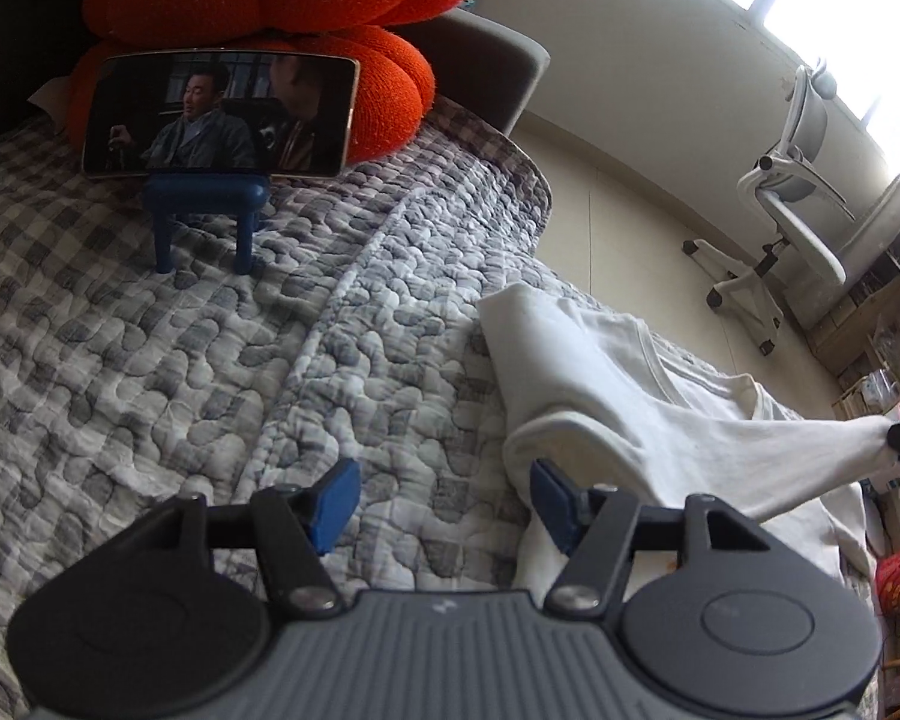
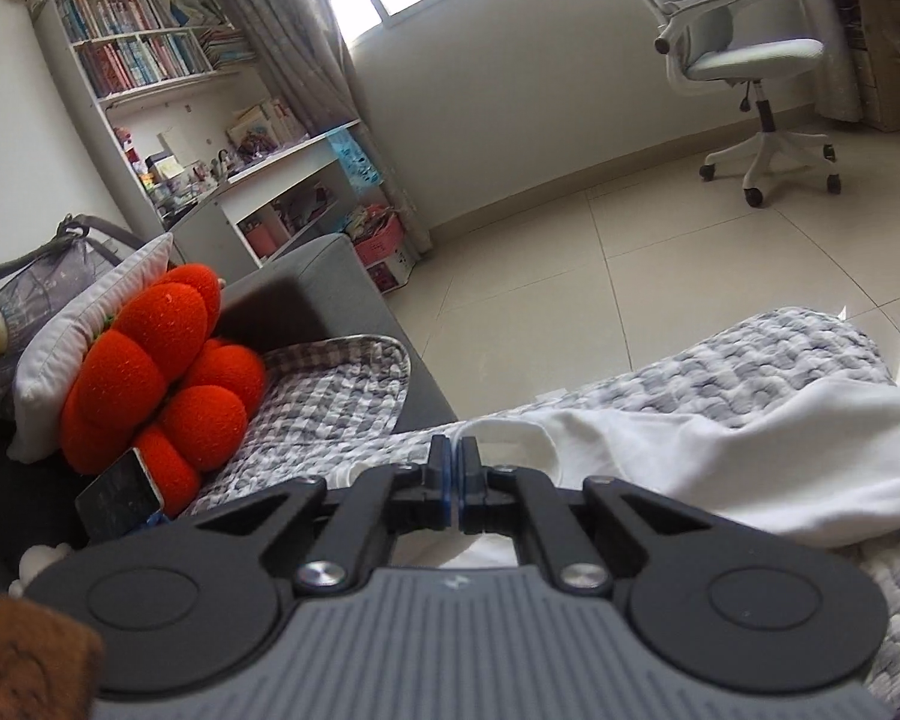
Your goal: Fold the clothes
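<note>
Right gripper (image 2: pixel 455 483) is pinching the white shirt (image 1: pixel 660 420), left gripper (image 1: pixel 444 504) hanging open; I'd be pulling the fabric taut before folding.

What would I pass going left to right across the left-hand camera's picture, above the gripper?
Phone playing a video on its blue stand → grey quilted checked blanket → white cotton T-shirt → white swivel office chair.
</note>
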`<state>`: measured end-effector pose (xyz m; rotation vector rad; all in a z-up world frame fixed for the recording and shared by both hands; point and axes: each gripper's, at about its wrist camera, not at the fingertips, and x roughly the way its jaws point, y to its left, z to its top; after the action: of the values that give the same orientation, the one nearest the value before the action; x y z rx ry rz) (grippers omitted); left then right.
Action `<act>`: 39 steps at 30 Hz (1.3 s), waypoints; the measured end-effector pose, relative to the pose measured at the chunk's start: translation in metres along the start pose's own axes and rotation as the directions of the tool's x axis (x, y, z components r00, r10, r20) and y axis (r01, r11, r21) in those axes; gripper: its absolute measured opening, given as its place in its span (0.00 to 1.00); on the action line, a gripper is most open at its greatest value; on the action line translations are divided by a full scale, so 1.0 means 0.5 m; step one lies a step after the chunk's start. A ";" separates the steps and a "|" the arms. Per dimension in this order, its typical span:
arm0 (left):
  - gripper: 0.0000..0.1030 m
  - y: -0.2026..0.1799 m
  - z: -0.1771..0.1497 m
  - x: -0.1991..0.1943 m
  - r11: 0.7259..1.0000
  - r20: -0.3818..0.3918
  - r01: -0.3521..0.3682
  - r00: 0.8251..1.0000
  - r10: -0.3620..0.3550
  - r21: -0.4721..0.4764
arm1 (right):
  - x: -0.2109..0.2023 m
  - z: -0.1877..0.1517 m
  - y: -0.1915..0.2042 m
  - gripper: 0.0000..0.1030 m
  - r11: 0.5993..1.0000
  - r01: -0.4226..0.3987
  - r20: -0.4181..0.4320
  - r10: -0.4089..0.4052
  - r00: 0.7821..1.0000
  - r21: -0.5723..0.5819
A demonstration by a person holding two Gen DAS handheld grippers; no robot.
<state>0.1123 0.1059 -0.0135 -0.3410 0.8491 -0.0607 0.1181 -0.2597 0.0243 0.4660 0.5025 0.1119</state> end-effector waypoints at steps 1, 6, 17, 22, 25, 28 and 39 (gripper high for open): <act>0.62 -0.005 -0.002 0.004 1.000 -0.002 -0.004 1.000 0.004 0.014 | -0.002 0.004 -0.007 0.02 1.000 0.013 0.008 -0.013 1.000 0.001; 0.63 -0.044 -0.013 0.020 0.993 0.000 -0.016 1.000 0.016 0.117 | 0.002 0.010 -0.032 0.02 0.997 0.065 0.013 -0.064 0.998 -0.029; 0.64 -0.122 -0.031 0.079 0.922 0.070 -0.178 0.984 0.164 0.345 | 0.001 0.020 -0.073 0.02 0.994 0.103 0.024 -0.102 0.995 -0.038; 0.68 -0.104 -0.025 0.080 0.928 0.059 -0.194 0.981 0.185 0.318 | 0.011 0.017 -0.088 0.02 0.989 0.127 -0.009 -0.128 0.992 -0.074; 0.71 -0.099 -0.025 0.078 0.931 0.054 -0.202 0.979 0.195 0.305 | 0.013 0.015 -0.098 0.02 0.988 0.134 -0.034 -0.137 0.990 -0.083; 0.71 -0.099 -0.024 0.077 0.933 0.048 -0.202 0.979 0.197 0.297 | 0.000 0.018 -0.097 0.02 0.989 0.124 -0.025 -0.127 0.992 -0.084; 0.74 -0.083 -0.019 0.075 0.952 0.016 -0.188 0.982 0.189 0.242 | 0.028 -0.001 -0.089 0.02 0.967 0.158 -0.087 -0.177 0.980 -0.198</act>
<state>0.1337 0.0572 -0.0332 -0.0287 0.8681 0.0122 0.1296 -0.2961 -0.0025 0.2295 0.6249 0.0209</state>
